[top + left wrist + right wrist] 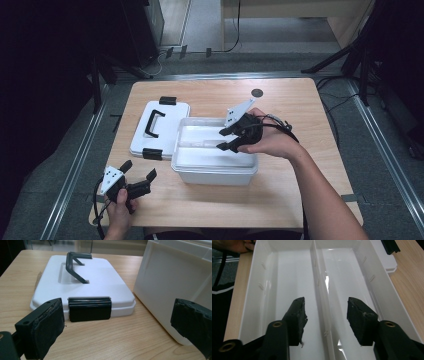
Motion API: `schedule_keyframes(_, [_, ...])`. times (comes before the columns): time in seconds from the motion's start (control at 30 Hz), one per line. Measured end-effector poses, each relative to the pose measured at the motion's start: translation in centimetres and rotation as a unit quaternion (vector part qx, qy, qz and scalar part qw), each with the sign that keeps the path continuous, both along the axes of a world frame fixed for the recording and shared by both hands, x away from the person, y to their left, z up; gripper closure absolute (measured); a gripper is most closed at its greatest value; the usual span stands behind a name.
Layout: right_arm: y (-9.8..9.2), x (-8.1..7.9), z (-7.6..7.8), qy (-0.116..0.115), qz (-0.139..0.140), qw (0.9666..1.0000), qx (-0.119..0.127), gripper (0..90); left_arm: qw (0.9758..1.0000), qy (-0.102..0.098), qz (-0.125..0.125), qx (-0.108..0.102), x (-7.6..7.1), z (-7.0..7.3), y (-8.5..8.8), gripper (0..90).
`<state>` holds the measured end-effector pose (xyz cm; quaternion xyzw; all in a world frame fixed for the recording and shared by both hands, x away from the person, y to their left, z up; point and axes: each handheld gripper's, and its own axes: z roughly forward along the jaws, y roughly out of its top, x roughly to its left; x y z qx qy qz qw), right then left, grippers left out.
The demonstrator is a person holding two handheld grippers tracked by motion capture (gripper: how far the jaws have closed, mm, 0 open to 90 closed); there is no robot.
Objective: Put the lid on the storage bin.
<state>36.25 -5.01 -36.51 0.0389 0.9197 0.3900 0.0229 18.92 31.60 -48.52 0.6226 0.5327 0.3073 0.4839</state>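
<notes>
At the near left corner of the wooden desk [280,195], the left tool [137,170] is held low with its jaws spread wide and empty, pointing toward the white lid [170,116] that lies flat on the desk with its black handle [154,122] up and a black latch [90,308] on its near edge. Just right of the lid, touching or nearly touching it, stands the open white box [215,172], split lengthwise by a thin divider [322,300]. The right tool [226,139] hangs over the box's right end, jaws apart on either side of the divider and holding nothing.
</notes>
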Motion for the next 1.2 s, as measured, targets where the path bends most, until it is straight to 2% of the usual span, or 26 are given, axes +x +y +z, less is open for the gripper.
schedule_keyframes(0.03, [-0.4,-0.1,0.3,0.002,-0.010,0.9999,0.003,42.5,1.0000,0.006,0.005,0.001,0.1,0.0,-0.1,0.0])
schedule_keyframes(0.1, [-0.6,-0.1,0.5,0.003,-0.017,0.9999,0.002,39.8,0.9997,0.020,0.010,0.003,0.3,0.0,-0.1,0.0])
schedule_keyframes(0.13, [-1.0,-0.1,0.7,0.005,-0.023,0.9997,0.001,34.4,0.9996,0.025,0.010,0.001,0.5,0.0,-0.1,0.0])
schedule_keyframes(0.23, [-1.4,-0.2,1.0,0.005,-0.034,0.9994,0.002,29.9,0.9987,0.049,0.015,-0.003,0.9,0.3,-0.2,0.2])
schedule_keyframes(0.3, [-1.9,-0.3,1.3,0.001,-0.044,0.9990,0.006,24.7,0.9980,0.060,0.018,0.008,1.0,0.5,-0.4,0.4])
schedule_keyframes(0.33, [-2.4,-0.6,1.5,0.000,-0.061,0.9981,0.014,18.4,0.9972,0.070,0.018,0.017,1.2,0.8,-0.7,0.4])
schedule_keyframes(0.4, [-2.9,-1.0,1.7,-0.010,-0.077,0.9966,0.028,12.6,0.9967,0.076,0.020,0.020,1.3,1.0,-0.9,0.4])
schedule_keyframes(0.47, [-3.2,-1.2,1.7,-0.011,-0.086,0.9956,0.036,11.6,0.9953,0.090,0.022,0.027,1.6,1.2,-1.1,0.4])
schedule_keyframes(0.57, [-3.8,-1.7,1.6,-0.013,-0.114,0.9916,0.061,1.1,0.9938,0.101,0.024,0.039,1.8,1.6,-1.4,0.5])
schedule_keyframes(0.6, [-4.1,-1.9,1.5,-0.017,-0.125,0.9897,0.069,0.3,0.9936,0.102,0.023,0.040,1.9,1.7,-1.4,0.4])
schedule_keyframes(0.63, [-4.6,-2.1,1.4,-0.021,-0.137,0.9862,0.090,0.0,0.9935,0.104,0.024,0.040,2.0,1.8,-1.4,0.4])
schedule_keyframes(0.67, [-4.6,-2.1,1.4,-0.021,-0.137,0.9862,0.090,0.0,0.9932,0.106,0.026,0.041,2.0,1.9,-1.4,0.4])
schedule_keyframes(0.73, [-5.1,-2.4,1.3,-0.023,-0.150,0.9828,0.106,0.0,0.9921,0.113,0.032,0.044,2.2,2.1,-1.5,0.4])
schedule_keyframes(0.77, [-5.7,-2.6,1.3,-0.025,-0.155,0.9800,0.122,0.0,0.9915,0.117,0.032,0.047,2.4,2.3,-1.4,2.3])
schedule_keyframes(0.8, [-5.7,-2.6,1.3,-0.025,-0.155,0.9800,0.122,0.0,0.9912,0.118,0.037,0.048,2.5,2.4,-1.4,2.3])
schedule_keyframes(0.87, [-6.3,-2.9,1.2,-0.029,-0.166,0.9768,0.132,0.0,0.9899,0.124,0.045,0.053,2.8,2.8,-1.3,5.4])
schedule_keyframes(0.93, [-7.0,-3.0,1.1,-0.034,-0.177,0.9736,0.141,0.0,0.9893,0.128,0.048,0.050,3.1,3.3,-1.1,6.6])
schedule_keyframes(1.0, [-7.8,-3.1,0.9,-0.031,-0.188,0.9703,0.149,0.0,0.9881,0.133,0.050,0.058,3.5,3.8,-0.9,6.9])
schedule_keyframes(1.03, [-8.2,-3.2,0.8,-0.031,-0.195,0.9683,0.152,0.0,0.9878,0.133,0.055,0.059,3.7,4.0,-0.9,10.1])
schedule_keyframes(1.07, [-8.7,-3.2,0.6,-0.033,-0.201,0.9662,0.157,0.0,0.9869,0.137,0.057,0.063,3.9,4.2,-0.9,15.1])
schedule_keyframes(1.13, [-9.6,-3.4,0.4,-0.031,-0.210,0.9631,0.166,0.0,0.9839,0.149,0.066,0.072,4.5,4.5,-0.9,15.6])
schedule_keyframes(1.2, [-10.4,-3.7,0.1,-0.038,-0.221,0.9599,0.168,0.0,0.9806,0.165,0.075,0.074,5.1,4.8,-0.7,20.2])
